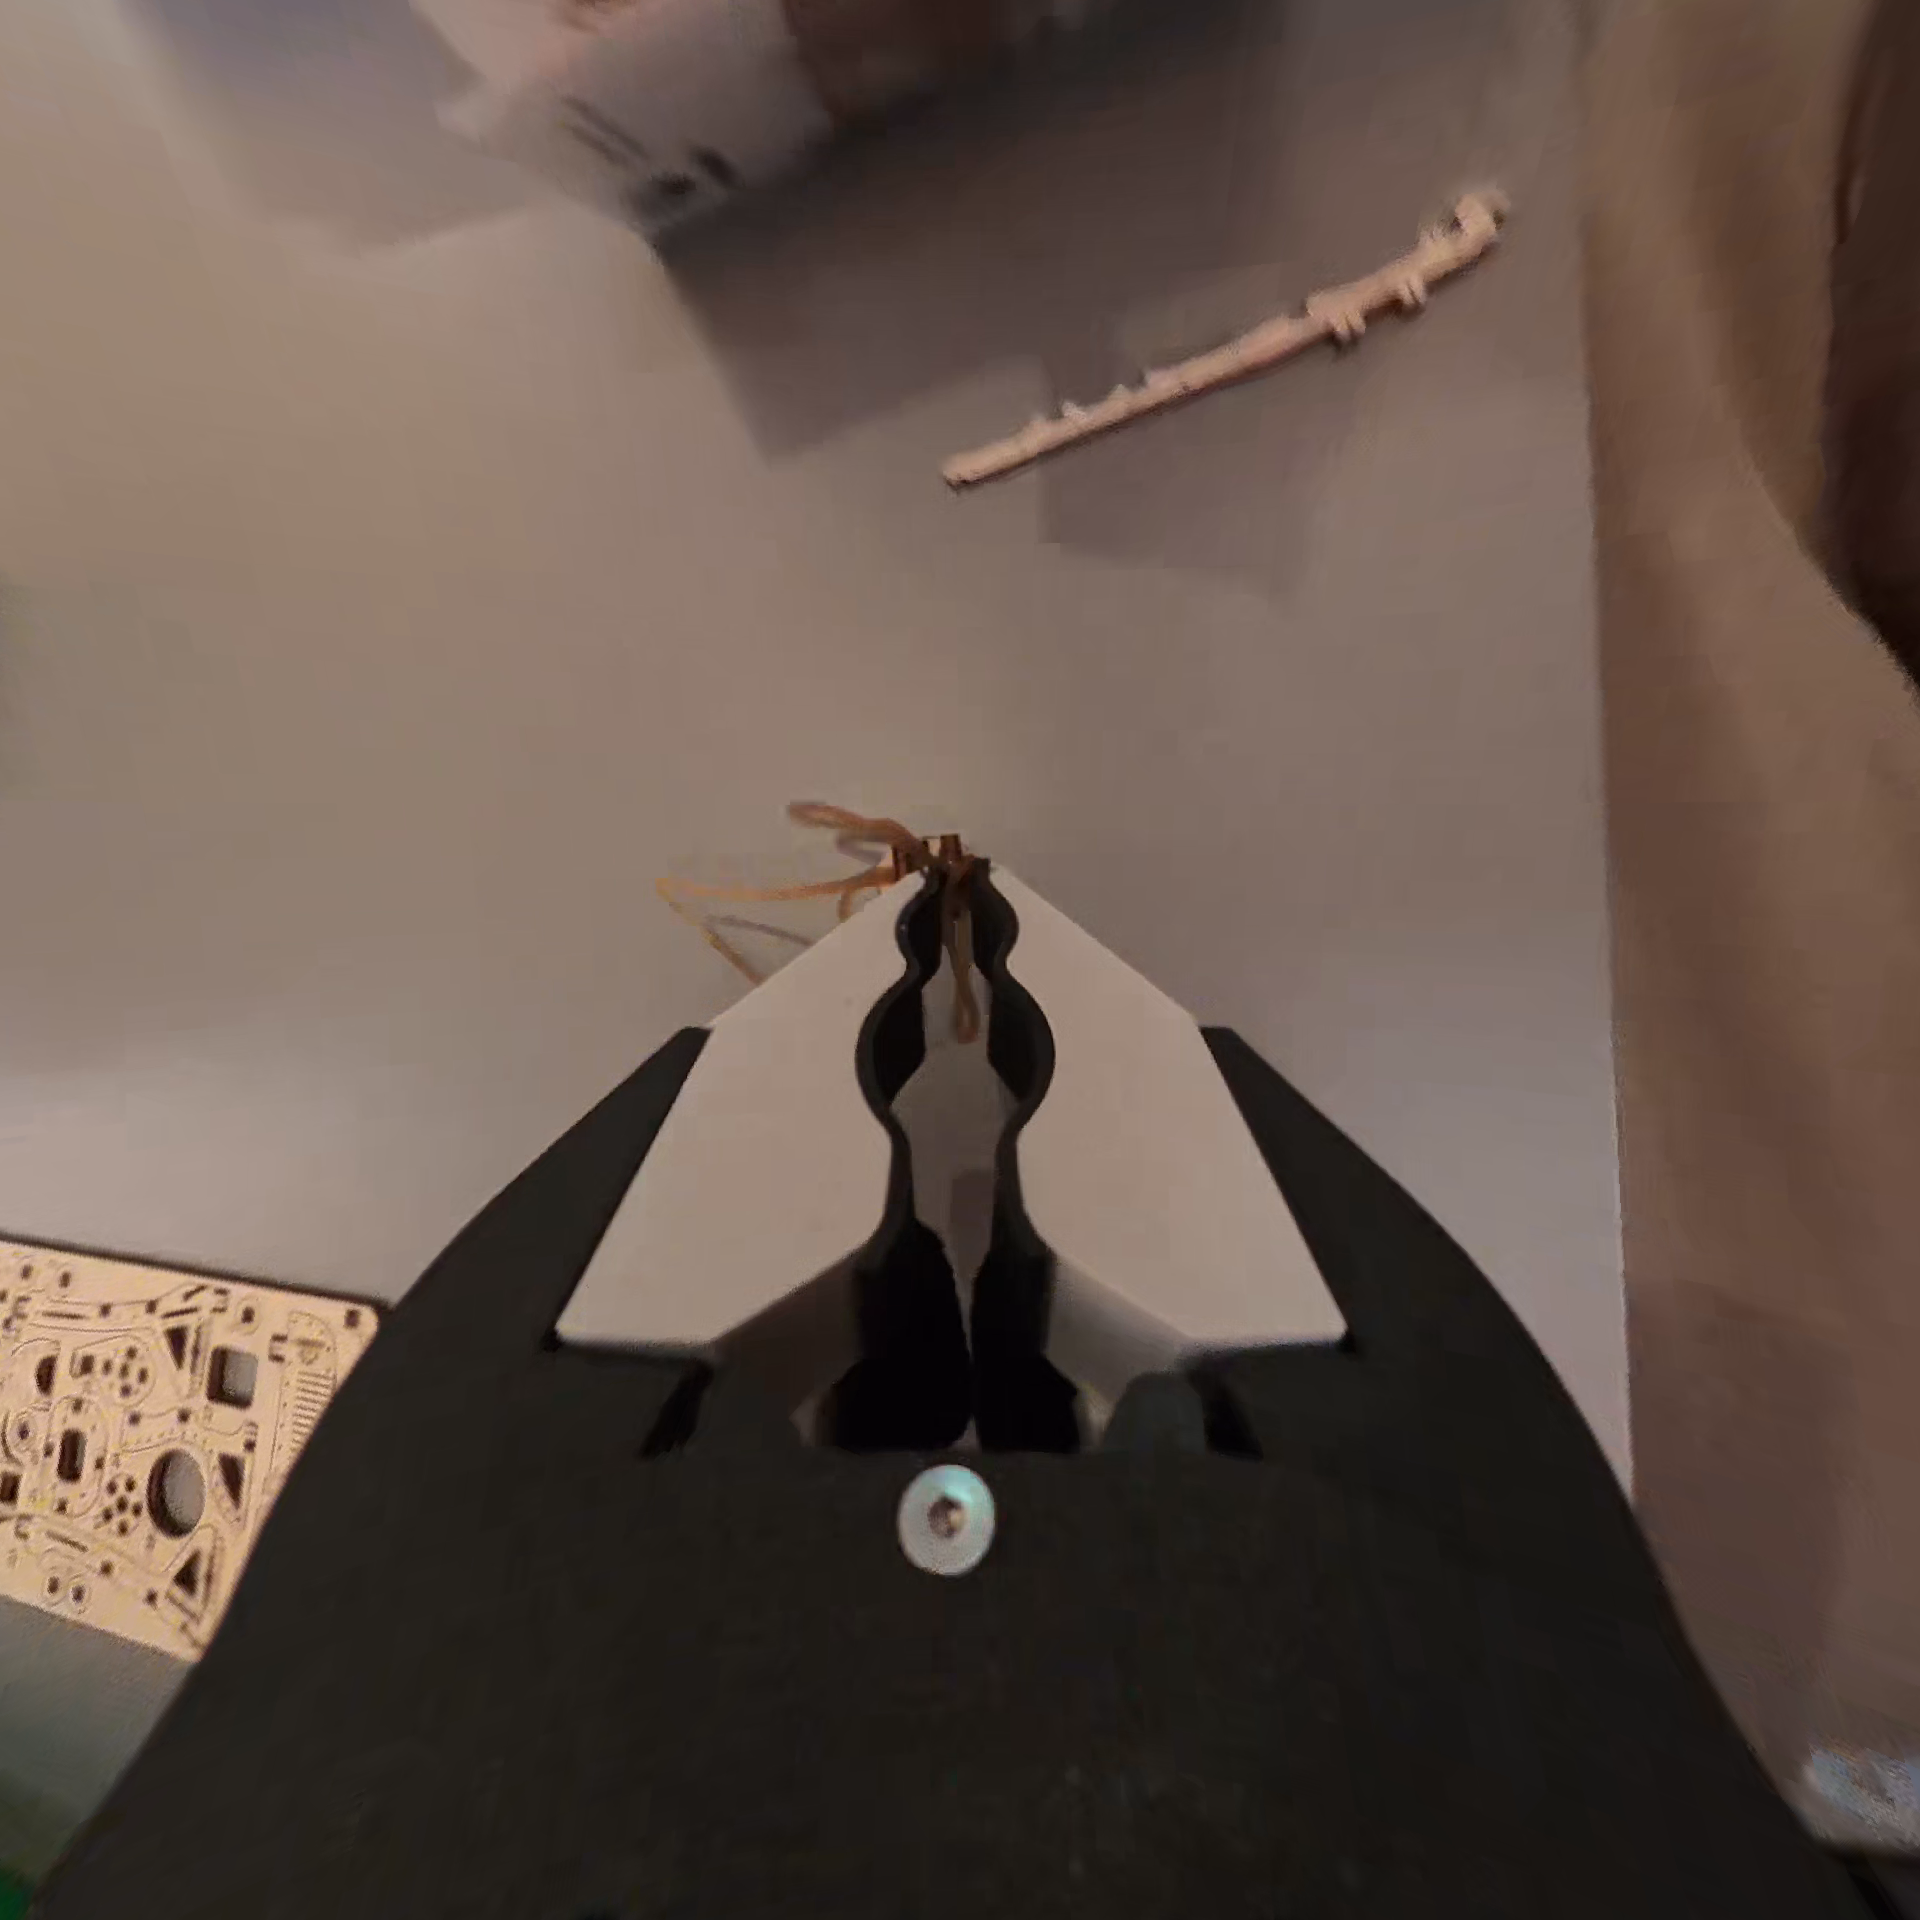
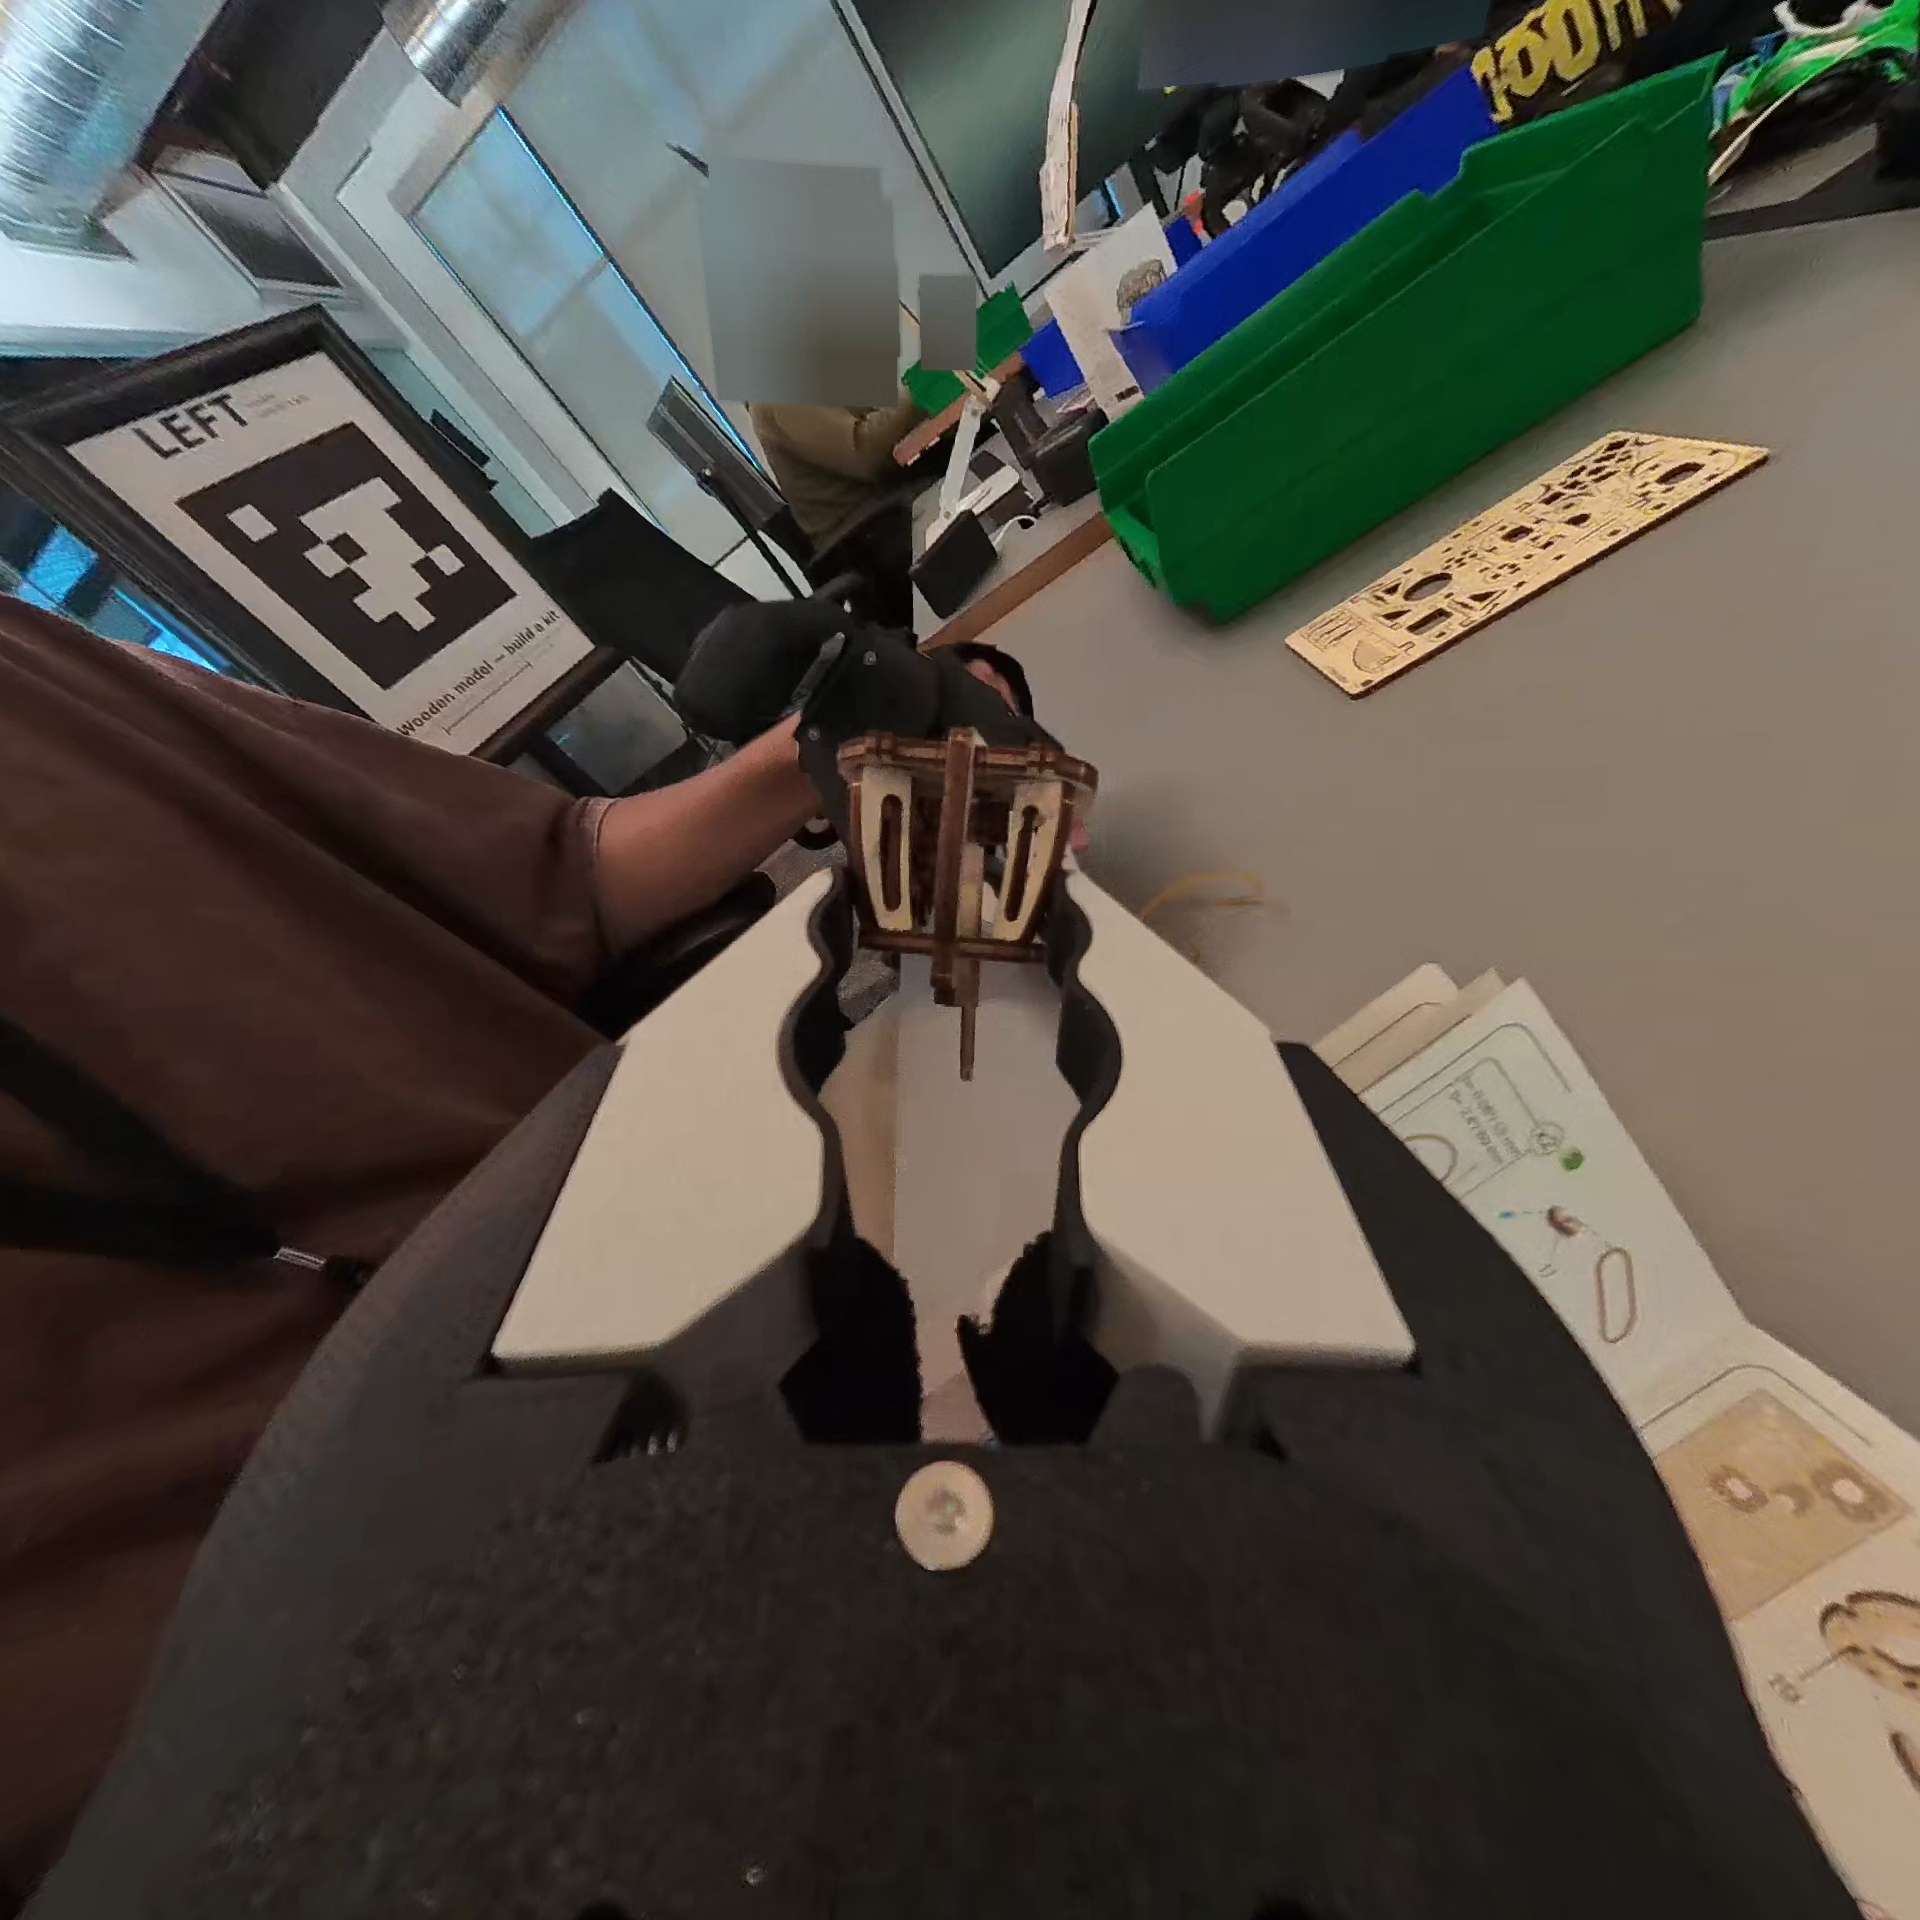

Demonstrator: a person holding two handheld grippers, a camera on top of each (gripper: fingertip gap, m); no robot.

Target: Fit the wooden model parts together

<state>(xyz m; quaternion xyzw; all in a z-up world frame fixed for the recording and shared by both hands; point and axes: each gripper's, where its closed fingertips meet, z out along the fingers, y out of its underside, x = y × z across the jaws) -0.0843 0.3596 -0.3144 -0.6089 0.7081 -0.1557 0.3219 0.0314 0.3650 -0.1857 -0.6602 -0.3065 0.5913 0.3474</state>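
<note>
1. Left wrist view: the left gripper (image 1: 948, 883) has its two white fingers (image 1: 810, 1091) closed almost tip to tip, pinching one small brown wooden piece (image 1: 940, 854) at the very front. Tan rubber bands (image 1: 790, 894) hang from that piece to the left; they look like two or three loops, but blur hides the exact count.
2. One long pale notched stick (image 1: 1236, 348) lies on the grey table (image 1: 416, 675), well beyond the fingertips and to the right.
3. One laser-cut wooden sheet (image 1: 135, 1423) with punched-out shapes lies at the lower left, partly hidden by the gripper body.
4. A blurred white object sits at the top, too smeared to identify. A brown sleeve (image 1: 1766, 831) fills the right edge.
5. Right wrist view: the right gripper (image 2: 961, 904) is part-way open, its two fingers (image 2: 707, 1122) clamped on the sides of one wooden model (image 2: 961, 842), a small slotted frame held upright above the table with a thin peg pointing back toward the camera.
6. Directly behind the model is the other gripper, black, held by a gloved hand (image 2: 821, 686), touching or nearly touching the model's far side.
7. On the grey table (image 2: 1455, 883) lie one cut-out wooden sheet (image 2: 1527, 561), one yellow rubber band (image 2: 1210, 894), and instruction pages (image 2: 1538, 1226) at the right.
8. One green bin (image 2: 1403, 416) stands ahead of two blue bins (image 2: 1247, 281).
9. A framed sign with a black-and-white marker (image 2: 343, 540) stands at the left, with windows and a seated person behind it.
</note>
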